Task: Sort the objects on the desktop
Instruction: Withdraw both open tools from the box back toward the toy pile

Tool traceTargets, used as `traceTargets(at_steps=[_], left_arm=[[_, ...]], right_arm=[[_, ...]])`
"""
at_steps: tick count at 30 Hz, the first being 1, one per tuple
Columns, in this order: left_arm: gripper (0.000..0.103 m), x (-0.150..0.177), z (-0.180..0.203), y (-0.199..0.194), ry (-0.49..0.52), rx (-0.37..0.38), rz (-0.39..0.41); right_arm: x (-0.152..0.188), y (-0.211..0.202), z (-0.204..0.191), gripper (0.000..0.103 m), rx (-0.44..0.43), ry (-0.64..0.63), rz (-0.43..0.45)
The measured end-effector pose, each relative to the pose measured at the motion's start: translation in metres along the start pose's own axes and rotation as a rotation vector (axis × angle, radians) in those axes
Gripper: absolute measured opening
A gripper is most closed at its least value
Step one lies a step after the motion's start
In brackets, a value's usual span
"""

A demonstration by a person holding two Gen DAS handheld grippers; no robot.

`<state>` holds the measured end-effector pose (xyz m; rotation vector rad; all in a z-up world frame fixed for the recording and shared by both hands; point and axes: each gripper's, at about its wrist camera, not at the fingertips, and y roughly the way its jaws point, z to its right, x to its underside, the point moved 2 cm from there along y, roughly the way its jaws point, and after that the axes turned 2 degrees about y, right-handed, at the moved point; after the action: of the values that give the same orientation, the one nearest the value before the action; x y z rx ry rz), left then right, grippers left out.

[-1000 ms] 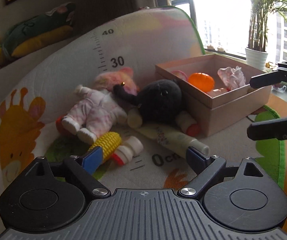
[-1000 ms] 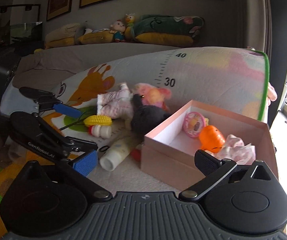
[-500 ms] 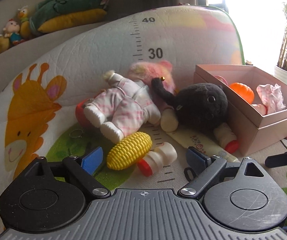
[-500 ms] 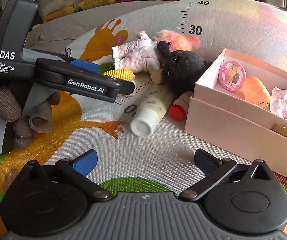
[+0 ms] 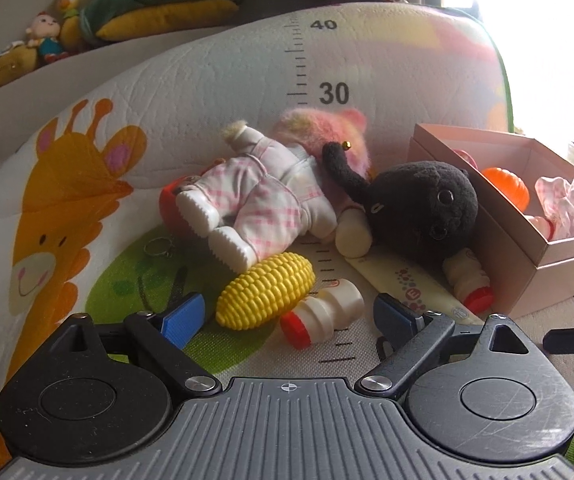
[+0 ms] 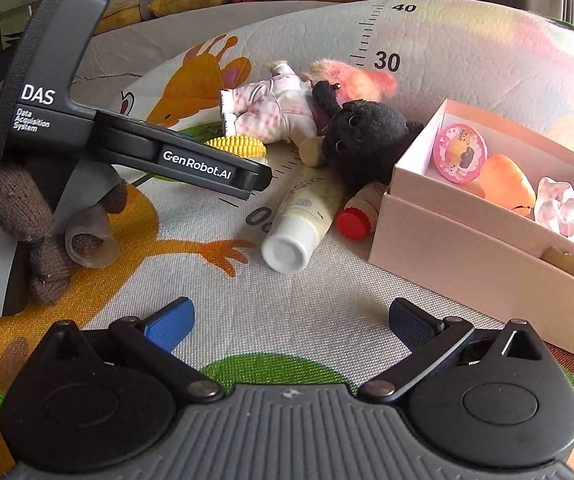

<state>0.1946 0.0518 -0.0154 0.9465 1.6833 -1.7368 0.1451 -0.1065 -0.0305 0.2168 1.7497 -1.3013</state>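
Home living room, sofa (image 5: 207,52), play mat (image 5: 87,184)

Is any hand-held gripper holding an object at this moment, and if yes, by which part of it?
Nothing is held. The left hand-held gripper is open, with the toy corn and small bottle lying free between its fingers. The right hand-held gripper is open above bare mat.

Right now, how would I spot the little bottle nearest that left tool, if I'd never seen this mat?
Find the pink cardboard box on the giraffe play mat. Left of it, past the black plush, lies a yellow toy corn. The small bottle lies touching it: cream body, red cap, much shorter than the long cream tube.
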Motion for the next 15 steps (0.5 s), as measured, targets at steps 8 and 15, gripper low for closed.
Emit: traceTargets(at_steps=[8,15], left_arm=[[0.083,0.006,0.012,-0.014,-0.027,0.007,0.016],[0.091,-0.003,-0.008,-0.022,-0.051,-0.085,0.076]], right_arm=[[0.000,0.000,-0.001,0.103,0.004,0.000,0.004],[0.000,-0.008,-0.004,0.103,-0.007,-0.005,0.051]])
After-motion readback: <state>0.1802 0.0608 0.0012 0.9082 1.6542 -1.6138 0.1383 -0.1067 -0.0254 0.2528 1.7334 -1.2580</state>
